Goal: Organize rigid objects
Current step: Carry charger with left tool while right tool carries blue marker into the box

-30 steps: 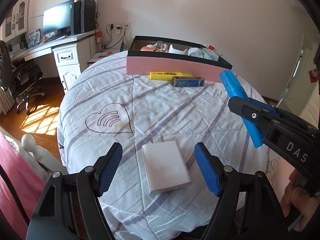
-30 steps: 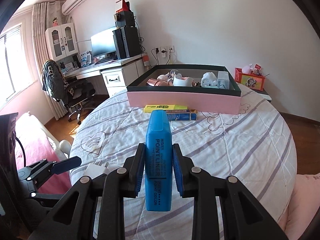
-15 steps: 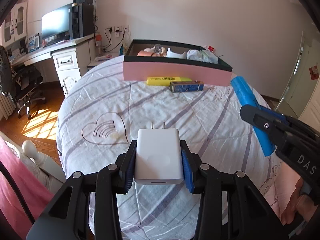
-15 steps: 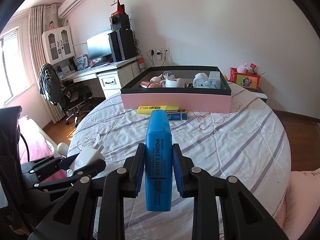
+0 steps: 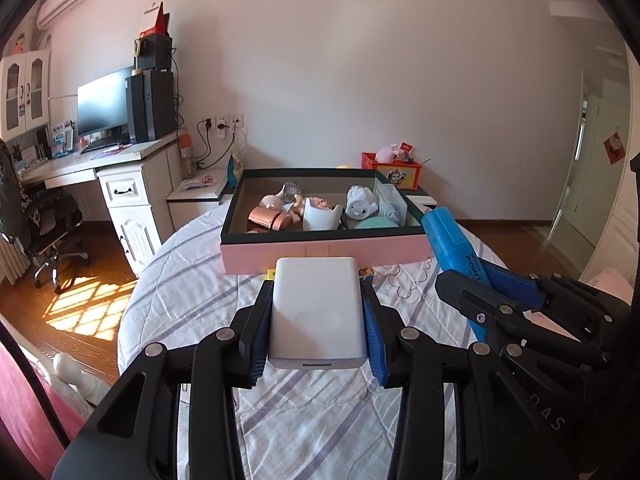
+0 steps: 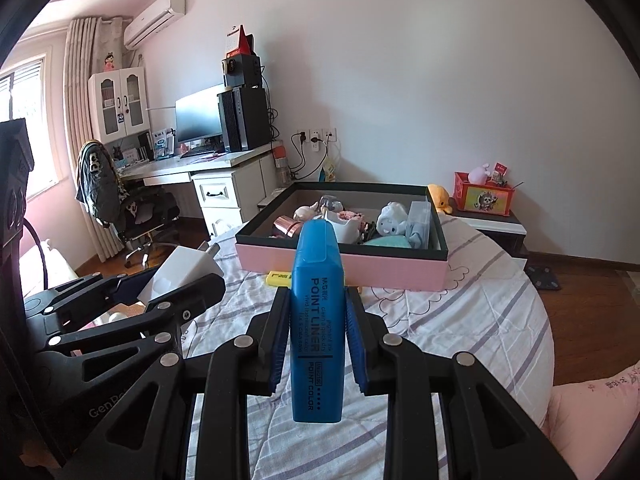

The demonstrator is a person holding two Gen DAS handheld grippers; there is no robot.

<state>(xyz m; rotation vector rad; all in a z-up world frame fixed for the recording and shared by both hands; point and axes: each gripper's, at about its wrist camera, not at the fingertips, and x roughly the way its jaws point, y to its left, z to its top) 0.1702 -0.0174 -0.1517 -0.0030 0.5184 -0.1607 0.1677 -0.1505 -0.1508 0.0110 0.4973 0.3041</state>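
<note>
The step in hand looks like the carry: both loads are off the bed (image 5: 192, 300) and pointed at the pink box (image 5: 324, 248), so what remains is to bring each over its dark rim and let go in a free spot. Starting at the left, the left gripper (image 5: 318, 320) is clamped on a white charger (image 5: 318, 312), its blue pads pressed against the two long sides; the charger lies flat between the fingers, its far end hiding the middle of the box's front wall in the left wrist view, and its plug prongs show in the right wrist view. To the right of it, the right gripper (image 6: 316, 336) is closed on a blue highlighter (image 6: 318, 320), which stands out forward along the fingers with its cap toward the box. The box sits ahead of both grippers at the far edge of the bed and already holds a white cup, figurines and a pale case, so the next move calls for enough height to clear the rim. A yellow marker (image 6: 279, 278) lies on the bed just in front of the box, not yet collected.
</note>
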